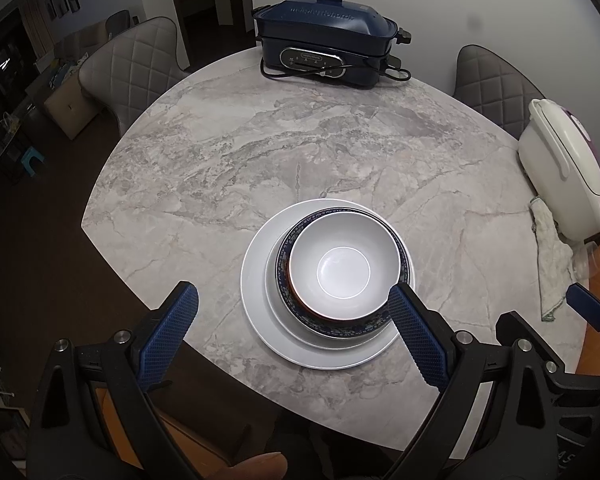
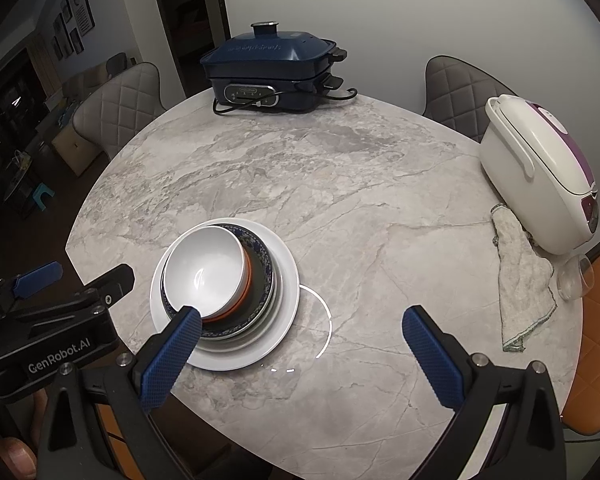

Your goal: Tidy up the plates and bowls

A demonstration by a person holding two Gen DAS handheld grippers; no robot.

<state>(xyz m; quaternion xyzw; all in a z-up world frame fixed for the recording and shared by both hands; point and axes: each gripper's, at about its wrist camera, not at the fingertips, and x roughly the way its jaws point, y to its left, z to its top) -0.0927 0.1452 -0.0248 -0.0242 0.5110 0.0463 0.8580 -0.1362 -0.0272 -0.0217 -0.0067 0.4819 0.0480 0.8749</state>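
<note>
A stack stands near the front edge of the round marble table [image 1: 260,152]. A wide white plate [image 1: 260,320] is at the bottom, then a smaller white plate, a blue-patterned dish [image 1: 284,252], and on top a white bowl [image 1: 340,268] with an orange outside. The stack also shows in the right wrist view, with the bowl [image 2: 208,268] and the plate [image 2: 288,280]. My left gripper [image 1: 296,312] is open and empty, above the stack's near edge. My right gripper [image 2: 300,340] is open and empty, just right of the stack.
A dark blue electric cooker [image 1: 328,40] with its cord sits at the table's far edge. A white and purple rice cooker [image 2: 540,176], a crumpled cloth [image 2: 520,280] and a tipped glass [image 2: 576,276] are at the right. Padded chairs [image 1: 136,68] surround the table.
</note>
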